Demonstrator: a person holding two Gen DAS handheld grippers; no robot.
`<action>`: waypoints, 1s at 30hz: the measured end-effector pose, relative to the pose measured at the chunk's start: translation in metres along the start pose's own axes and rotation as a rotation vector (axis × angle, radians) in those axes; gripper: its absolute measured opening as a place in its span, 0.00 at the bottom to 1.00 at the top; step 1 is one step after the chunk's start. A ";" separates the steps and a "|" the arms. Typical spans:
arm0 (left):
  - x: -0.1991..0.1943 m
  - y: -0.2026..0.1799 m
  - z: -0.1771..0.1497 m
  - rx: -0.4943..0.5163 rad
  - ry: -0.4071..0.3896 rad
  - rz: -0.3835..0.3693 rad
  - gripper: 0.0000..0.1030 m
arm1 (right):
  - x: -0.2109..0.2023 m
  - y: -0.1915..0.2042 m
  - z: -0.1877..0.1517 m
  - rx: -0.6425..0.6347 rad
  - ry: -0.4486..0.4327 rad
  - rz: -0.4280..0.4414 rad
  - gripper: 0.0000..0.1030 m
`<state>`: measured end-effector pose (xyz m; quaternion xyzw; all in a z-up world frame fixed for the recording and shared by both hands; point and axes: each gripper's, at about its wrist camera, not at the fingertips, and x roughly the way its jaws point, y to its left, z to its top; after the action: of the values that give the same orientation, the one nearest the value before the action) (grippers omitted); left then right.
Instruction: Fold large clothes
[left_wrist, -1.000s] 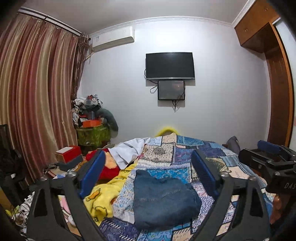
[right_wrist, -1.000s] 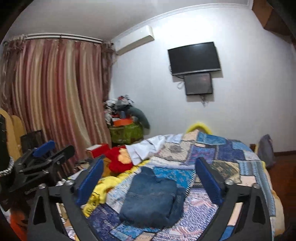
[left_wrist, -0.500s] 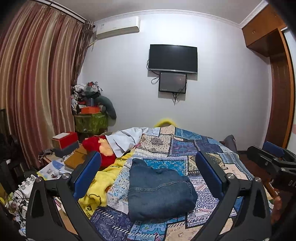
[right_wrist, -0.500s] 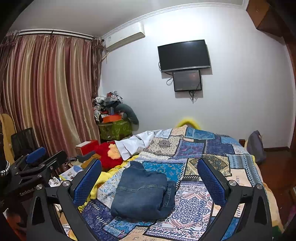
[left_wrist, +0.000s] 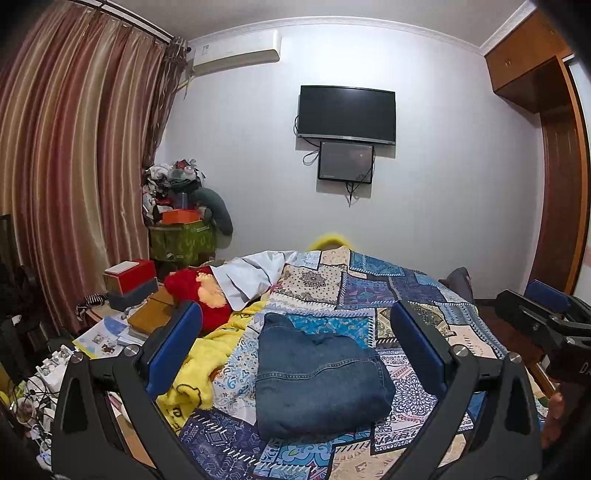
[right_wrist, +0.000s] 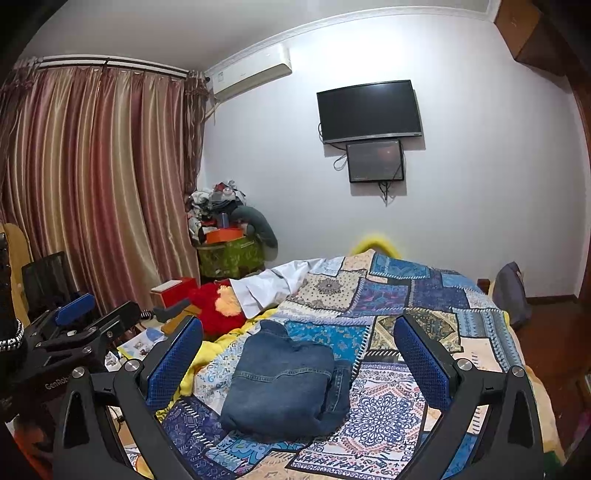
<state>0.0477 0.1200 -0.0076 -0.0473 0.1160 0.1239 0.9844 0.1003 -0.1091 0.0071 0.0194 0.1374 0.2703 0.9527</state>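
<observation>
Both tools, left tool (left_wrist: 295, 343) and right tool (right_wrist: 297, 347), hang spread wide and empty above the folded denim garment (left_wrist: 317, 380) lying on the patchwork bedspread (left_wrist: 369, 291). Denim looks heavy, soft yet thick; gripping its layered edges together probably holds best.
</observation>
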 end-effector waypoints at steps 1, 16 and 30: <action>0.001 -0.001 -0.001 0.000 0.001 0.000 1.00 | 0.000 0.000 0.000 0.000 0.001 -0.001 1.00; 0.004 -0.002 -0.003 0.006 0.015 -0.020 1.00 | 0.002 -0.008 -0.001 0.024 0.018 0.005 1.00; 0.004 0.004 0.000 -0.011 0.030 -0.049 1.00 | 0.003 -0.011 -0.003 0.027 0.007 0.009 1.00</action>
<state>0.0506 0.1250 -0.0091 -0.0574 0.1291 0.0999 0.9849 0.1075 -0.1172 0.0027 0.0320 0.1441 0.2726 0.9507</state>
